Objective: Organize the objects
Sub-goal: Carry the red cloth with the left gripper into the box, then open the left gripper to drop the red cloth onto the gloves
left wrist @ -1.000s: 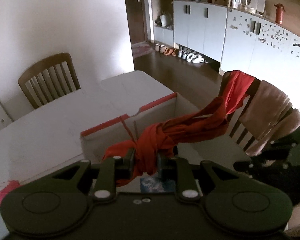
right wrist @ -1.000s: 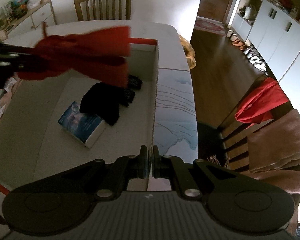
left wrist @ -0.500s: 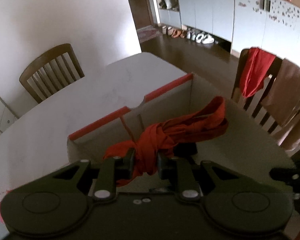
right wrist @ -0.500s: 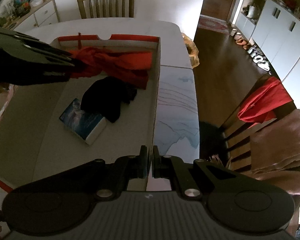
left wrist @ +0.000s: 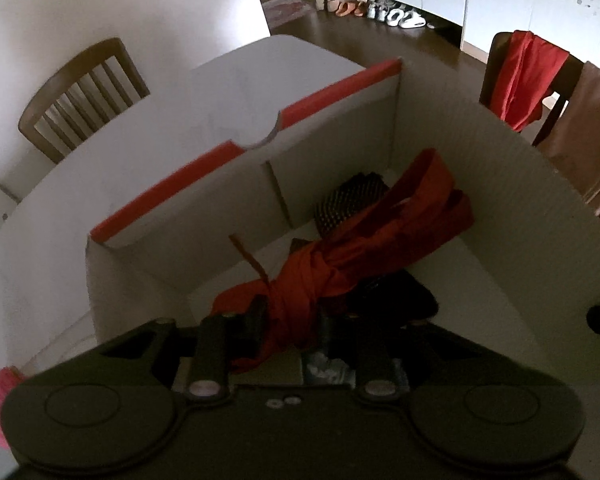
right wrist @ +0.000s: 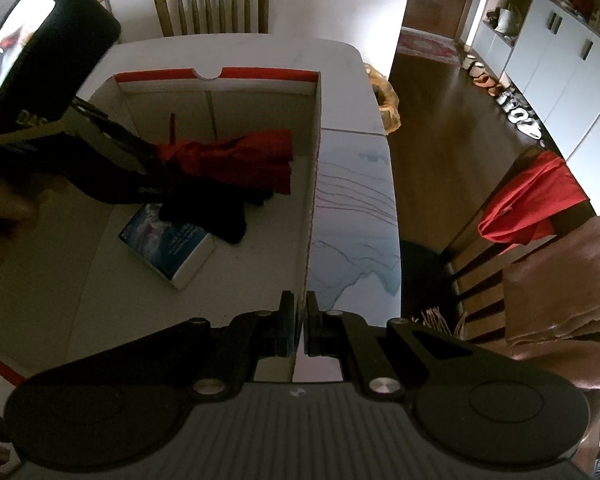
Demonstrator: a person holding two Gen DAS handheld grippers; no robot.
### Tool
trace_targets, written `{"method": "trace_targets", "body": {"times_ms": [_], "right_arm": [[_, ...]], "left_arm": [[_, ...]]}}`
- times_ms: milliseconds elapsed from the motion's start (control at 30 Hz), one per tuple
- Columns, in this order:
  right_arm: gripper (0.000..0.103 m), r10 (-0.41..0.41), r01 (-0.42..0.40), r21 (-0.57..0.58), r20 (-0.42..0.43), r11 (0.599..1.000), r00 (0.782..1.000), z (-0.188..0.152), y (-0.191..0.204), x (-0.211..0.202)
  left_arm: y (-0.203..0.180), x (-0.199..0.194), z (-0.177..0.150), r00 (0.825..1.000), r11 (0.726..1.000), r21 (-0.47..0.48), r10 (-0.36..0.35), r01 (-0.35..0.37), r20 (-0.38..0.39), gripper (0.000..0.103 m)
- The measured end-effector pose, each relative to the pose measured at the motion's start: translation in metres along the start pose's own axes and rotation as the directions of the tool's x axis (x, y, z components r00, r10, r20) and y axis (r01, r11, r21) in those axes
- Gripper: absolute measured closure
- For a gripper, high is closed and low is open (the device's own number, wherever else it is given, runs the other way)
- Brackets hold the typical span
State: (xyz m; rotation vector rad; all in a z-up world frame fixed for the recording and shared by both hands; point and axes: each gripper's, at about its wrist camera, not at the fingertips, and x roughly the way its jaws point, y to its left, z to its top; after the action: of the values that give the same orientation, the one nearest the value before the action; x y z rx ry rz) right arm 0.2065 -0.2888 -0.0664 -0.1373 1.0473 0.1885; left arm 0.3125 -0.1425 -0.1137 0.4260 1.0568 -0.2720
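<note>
A bunched red cloth garment (left wrist: 332,264) hangs pinched between the jaws of the left gripper (left wrist: 290,322), its loose end trailing ahead of the fingers and down into the open white cardboard box with red-edged flaps (left wrist: 240,148), apparently so it can be laid inside. Just beneath the claw lie a crumpled black fabric item (right wrist: 220,212) and a blue-covered paperback book (right wrist: 168,240), already on the box floor. The right gripper (right wrist: 299,328) holds nothing loose; its jaws sit nearly together astride the box's near wall, seemingly steadying it. Beyond, to the right, a second red garment (right wrist: 528,204) drapes over a wooden chair back.
</note>
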Motion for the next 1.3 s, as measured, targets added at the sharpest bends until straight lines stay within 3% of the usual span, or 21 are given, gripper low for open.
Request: {"method": "trace_targets", "body": {"times_ms": [200,400,600,800,1300], "right_arm": [[0.099,0.001,-0.001,0.006,-0.001,1.000,1.000,0.000,0.001,-0.001],[0.099,-0.001,0.001,0.016,0.002,1.000,1.000,0.000,-0.001,-0.002],[0.099,0.000,0.000,0.023,0.004,1.000,1.000,0.000,-0.002,-0.002],[0.099,-0.004,0.004,0.019,0.008,1.000,1.000,0.001,-0.002,-0.004],[0.099,0.002,-0.002,0.027,0.005,1.000,1.000,0.001,-0.002,-0.009]], "left_arm": [[0.001,0.000,0.002,1.000,1.000,-0.007,-0.005,0.005,-0.003,0.072],[0.002,-0.011,0.002,1.000,1.000,-0.020,-0.008,0.008,0.025,0.057],[0.000,-0.034,-0.001,0.997,0.999,-0.029,-0.024,0.026,0.074,0.041],[0.004,-0.059,-0.006,0.991,0.996,-0.066,-0.055,0.063,0.121,0.039],[0.023,-0.120,-0.037,0.970,0.983,-0.153,-0.067,0.105,0.236,0.013]]}}
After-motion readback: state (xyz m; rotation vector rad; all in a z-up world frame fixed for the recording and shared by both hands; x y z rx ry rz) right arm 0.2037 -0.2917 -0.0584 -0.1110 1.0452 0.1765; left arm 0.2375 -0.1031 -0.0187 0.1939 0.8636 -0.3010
